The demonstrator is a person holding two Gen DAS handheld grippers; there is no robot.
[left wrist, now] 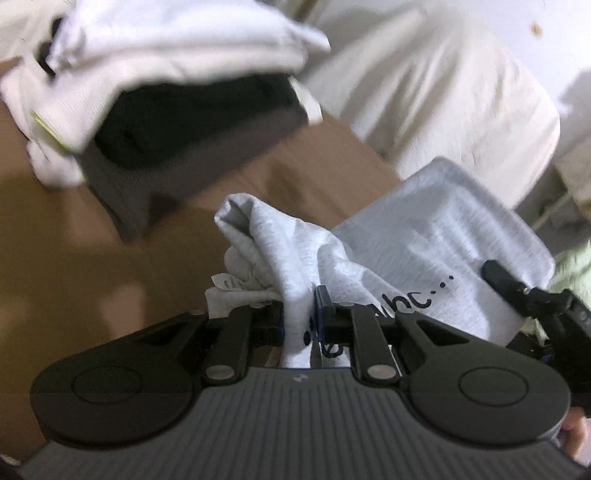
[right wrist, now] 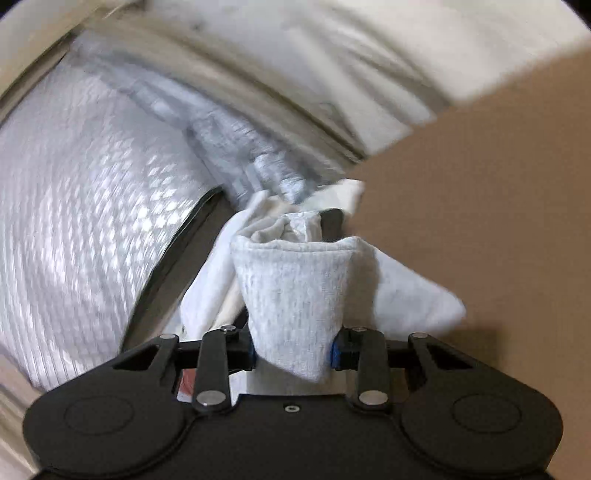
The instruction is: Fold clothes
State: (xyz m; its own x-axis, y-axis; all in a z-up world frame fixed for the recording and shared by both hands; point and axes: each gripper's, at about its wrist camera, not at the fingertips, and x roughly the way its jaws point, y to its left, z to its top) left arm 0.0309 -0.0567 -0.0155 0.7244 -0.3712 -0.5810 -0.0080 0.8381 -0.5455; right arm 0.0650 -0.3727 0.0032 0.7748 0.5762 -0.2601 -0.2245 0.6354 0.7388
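Place: you are in a home, at a spot used for sorting laundry.
Surface: your work lies on a plain brown table (left wrist: 74, 229).
Far left: you see a stack of folded clothes (left wrist: 155, 74), white over dark.
Beyond the table: pale wall (left wrist: 461, 33) and cream bedding-like cloth (left wrist: 443, 122).
Left, right-wrist view: a woven white sack (right wrist: 74, 229), the bulk storage kind.

A light heather-grey garment (left wrist: 424, 240) with dark printed lettering hangs bunched above the brown counter (left wrist: 92, 229), one gathered fold pinched upright, another part spread flat to its right. Farther back on the counter sits a stack of folded clothes (left wrist: 166, 74), white over black.
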